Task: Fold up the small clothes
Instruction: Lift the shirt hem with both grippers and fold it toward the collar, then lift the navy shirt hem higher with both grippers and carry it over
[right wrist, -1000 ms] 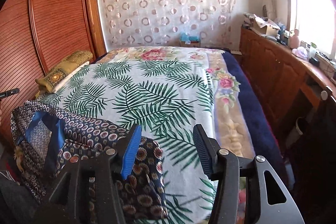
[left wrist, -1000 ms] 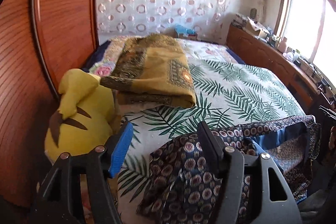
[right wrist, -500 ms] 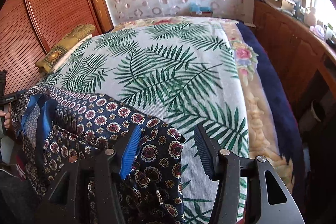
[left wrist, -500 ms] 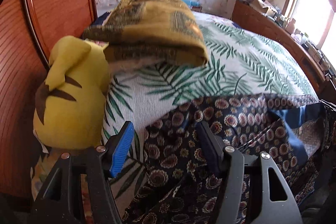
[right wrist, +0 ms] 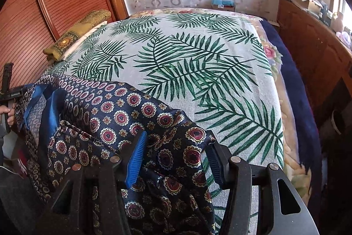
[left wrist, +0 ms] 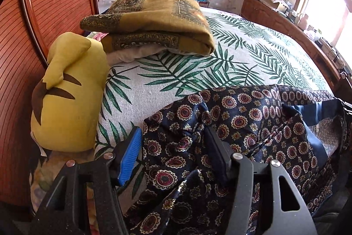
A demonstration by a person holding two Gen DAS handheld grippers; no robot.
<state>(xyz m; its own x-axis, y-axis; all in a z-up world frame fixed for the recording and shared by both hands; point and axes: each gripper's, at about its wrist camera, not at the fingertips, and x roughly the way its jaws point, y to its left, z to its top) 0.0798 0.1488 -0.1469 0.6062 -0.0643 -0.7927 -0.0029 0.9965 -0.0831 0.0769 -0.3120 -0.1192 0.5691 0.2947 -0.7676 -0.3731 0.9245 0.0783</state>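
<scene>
my left gripper: jaws closing, about half wide; a ridge of the navy medallion-print garment sits between them, though I cannot tell if the pads press it yet.
my right gripper: jaws about half wide, astride the garment's near right corner; cloth lies between the pads, grip not certain.
garment, place: at the near edge of the bed, part hanging over the edge toward me; blue lining shows at its left end.
garment, long axis: it runs side to side across the bed edge, one of my grippers at each end, so neither hand is nearer; I judge the fold goes forward, away from me.
count, garments to fold: one.
count, grippers: two.
yellow plush toy: one, just left of my left jaws, beside the garment.
folded mustard blanket: one, farther up the bed, well apart.
wooden wardrobe: far left, behind.
</scene>
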